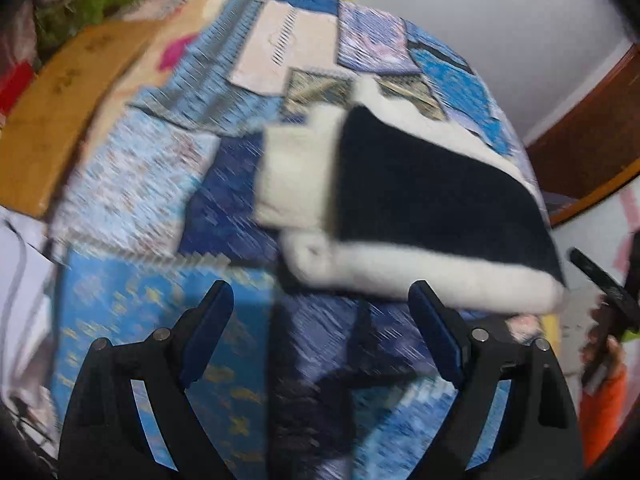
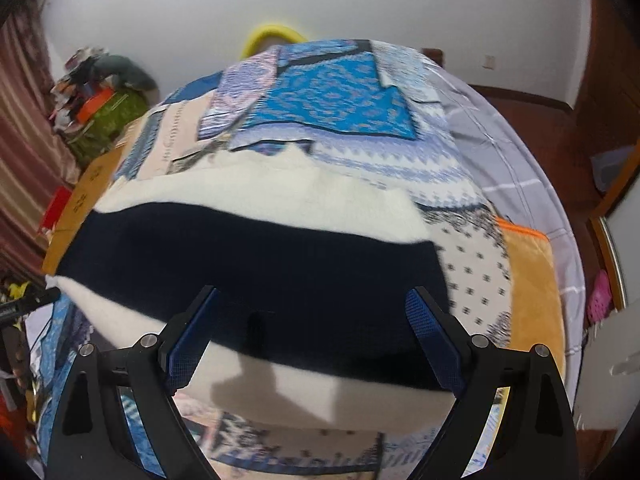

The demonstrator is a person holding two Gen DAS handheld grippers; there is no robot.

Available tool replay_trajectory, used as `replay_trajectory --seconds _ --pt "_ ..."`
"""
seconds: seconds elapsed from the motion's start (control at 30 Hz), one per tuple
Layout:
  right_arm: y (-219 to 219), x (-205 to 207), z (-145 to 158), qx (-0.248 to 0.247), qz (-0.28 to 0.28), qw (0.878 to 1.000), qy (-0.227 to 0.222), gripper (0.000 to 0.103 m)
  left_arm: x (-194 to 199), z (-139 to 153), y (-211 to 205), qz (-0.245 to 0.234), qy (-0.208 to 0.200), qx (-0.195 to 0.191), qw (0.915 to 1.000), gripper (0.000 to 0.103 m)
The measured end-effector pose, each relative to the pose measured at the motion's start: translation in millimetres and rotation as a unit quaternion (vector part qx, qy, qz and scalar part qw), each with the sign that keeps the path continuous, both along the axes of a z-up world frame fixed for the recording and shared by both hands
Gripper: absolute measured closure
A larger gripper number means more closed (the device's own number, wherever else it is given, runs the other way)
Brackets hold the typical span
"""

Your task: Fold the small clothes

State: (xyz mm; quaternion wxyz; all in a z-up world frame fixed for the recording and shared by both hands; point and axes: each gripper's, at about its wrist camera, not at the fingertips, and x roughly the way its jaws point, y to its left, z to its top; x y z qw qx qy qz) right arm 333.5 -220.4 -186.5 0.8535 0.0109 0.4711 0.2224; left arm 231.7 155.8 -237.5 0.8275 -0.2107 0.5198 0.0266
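A small cream and navy striped garment (image 1: 420, 200) lies folded on the blue patchwork bedspread (image 1: 160, 184); the left wrist view is motion-blurred. My left gripper (image 1: 320, 304) is open and empty, just short of the garment's near white edge. In the right wrist view the same garment (image 2: 256, 264) fills the middle, a navy band between cream bands. My right gripper (image 2: 312, 312) is open, its fingers (image 2: 432, 336) hovering over the garment's near edge with nothing between them. The right gripper (image 1: 600, 284) also shows at the right edge of the left wrist view.
The bedspread (image 2: 332, 104) covers a bed against a white wall. A wooden board (image 1: 60, 108) and piled boxes (image 2: 100, 100) stand to the left. A yellow ring (image 2: 272, 36) sits behind the bed. A grey sheet (image 2: 520, 160) and an orange cloth (image 2: 528, 280) lie to the right.
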Motion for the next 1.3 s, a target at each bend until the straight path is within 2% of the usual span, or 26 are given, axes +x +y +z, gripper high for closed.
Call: replay_trajectory --seconds 0.1,0.2,0.33,0.4,0.6,0.7,0.77,0.8,0.87,0.97,1.07,1.2,1.3 --pt "21.6 -2.1 -3.6 -0.009 0.029 1.0 -0.002 0.012 -0.1 -10.8 -4.9 -0.002 0.014 -0.071 0.9974 0.014" --pt "39.1 -2.4 -14.8 -0.028 0.05 0.998 0.003 0.012 5.6 -21.9 -6.2 0.007 0.023 -0.134 0.9907 0.014" --pt "52.9 -3.7 -30.5 -0.045 0.065 0.997 0.013 0.011 16.1 -25.6 -2.3 0.034 0.013 -0.169 0.9849 0.014" --pt "53.0 -3.8 -33.0 -0.039 0.062 0.997 0.013 0.008 23.0 -26.4 0.4 0.045 0.001 -0.181 0.9825 0.014" --pt "51.7 -4.4 -37.4 -0.019 0.056 0.998 0.023 0.005 48.1 -32.5 13.4 0.107 -0.02 -0.193 0.9751 0.016" --pt "53.5 -5.9 -37.4 -0.018 0.055 0.998 0.023 0.004 59.0 -32.7 15.0 0.122 -0.023 -0.183 0.9751 0.023" --pt "53.0 -6.3 -37.4 -0.016 0.055 0.998 0.022 0.004 64.4 -33.2 14.5 0.13 -0.022 -0.167 0.977 0.038" --pt "52.7 -6.3 -37.6 -0.014 0.054 0.998 0.022 0.003 64.9 -33.4 14.8 0.133 -0.022 -0.162 0.9776 0.042" --pt "52.2 -5.9 -38.0 -0.012 0.053 0.998 0.022 0.003 66.9 -33.6 15.7 0.136 -0.026 -0.163 0.9769 0.061" --pt "52.0 -7.3 -37.3 -0.012 0.053 0.998 0.022 0.003 68.6 -34.4 19.5 0.143 -0.033 -0.173 0.9739 0.069" --pt "51.8 -6.7 -35.7 -0.014 0.056 0.998 0.022 0.003 68.4 -26.8 21.0 0.132 -0.04 -0.17 0.9758 0.073" --pt "51.8 -8.4 -32.1 -0.015 0.06 0.998 0.017 0.003 65.0 -11.9 30.1 0.128 -0.068 -0.179 0.9731 0.075" --pt "53.6 -10.2 -27.6 -0.013 0.065 0.998 0.012 0.003 64.0 5.7 33.2 0.126 -0.082 -0.146 0.9779 0.076"
